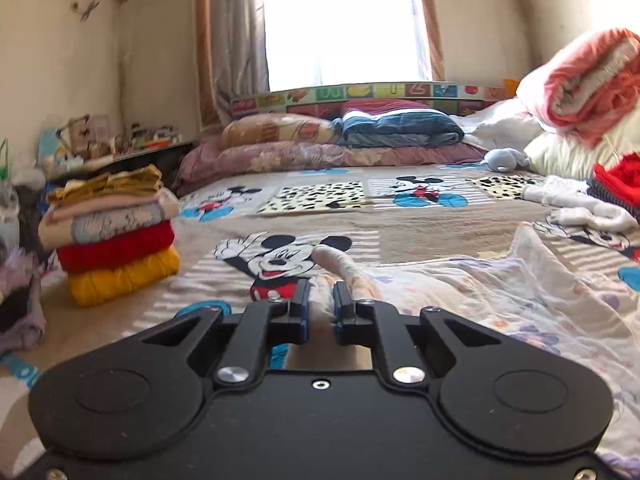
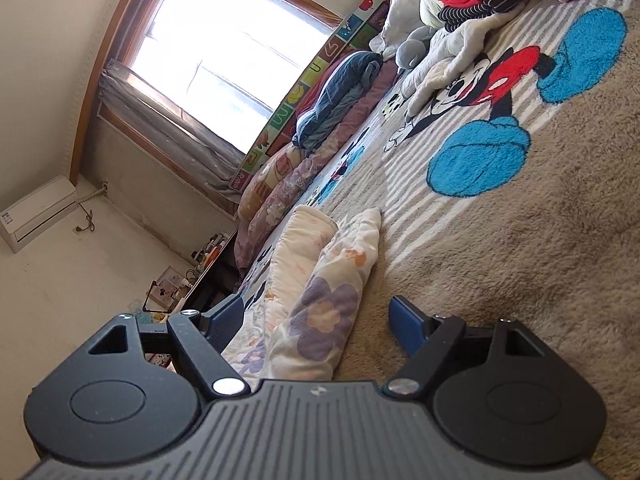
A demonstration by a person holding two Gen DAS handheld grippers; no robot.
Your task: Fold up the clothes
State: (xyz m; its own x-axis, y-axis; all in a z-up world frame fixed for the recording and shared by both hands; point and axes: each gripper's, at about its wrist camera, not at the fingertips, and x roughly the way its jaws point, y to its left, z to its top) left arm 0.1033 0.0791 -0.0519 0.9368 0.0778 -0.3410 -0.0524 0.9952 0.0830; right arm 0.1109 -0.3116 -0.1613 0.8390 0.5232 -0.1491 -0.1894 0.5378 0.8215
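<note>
A thin white garment with purple and orange flowers (image 1: 500, 292) lies crumpled on the Mickey Mouse blanket (image 1: 420, 236). One rolled end of it runs between the fingers of my left gripper (image 1: 320, 300), whose jaws stand close together, shut on that cloth. In the right wrist view, the same floral garment (image 2: 320, 280) lies bunched on the blanket (image 2: 520, 240). My right gripper (image 2: 316, 320) is open wide, with one finger on each side of the bunched cloth. This view is tilted sideways.
A stack of folded clothes (image 1: 116, 236), yellow and red at the bottom, stands at the left of the bed. Loose white (image 1: 580, 208) and red (image 1: 620, 176) clothes lie at the right. Pillows and a folded blue quilt (image 1: 400, 128) line the headboard. A cluttered side table (image 1: 112, 144) stands far left.
</note>
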